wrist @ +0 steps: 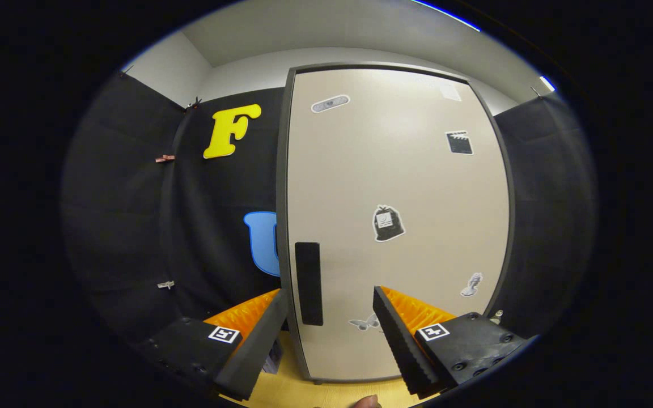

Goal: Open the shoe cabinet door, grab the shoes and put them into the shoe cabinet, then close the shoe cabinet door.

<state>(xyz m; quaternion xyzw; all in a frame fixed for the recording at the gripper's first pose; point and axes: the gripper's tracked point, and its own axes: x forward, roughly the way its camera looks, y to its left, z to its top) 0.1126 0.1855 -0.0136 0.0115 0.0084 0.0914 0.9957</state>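
Hand-held gripper (pixel 331 317) spread wide, pinching nothing. Shoe cabinet door (pixel 394 226) closed, upright just beyond the fingers. Dark vertical handle (pixel 309 283) near the door's left edge, ahead of the gap between the fingers. Stickers (pixel 388 223) scattered across the door, right of the handle.

A pale wood-grain desk (pixel 304 391) carries the shoe cabinet (pixel 394 215), which stands upright on it with its door shut. A strip of bare desk shows in front of the cabinet's base, below the open jaws.
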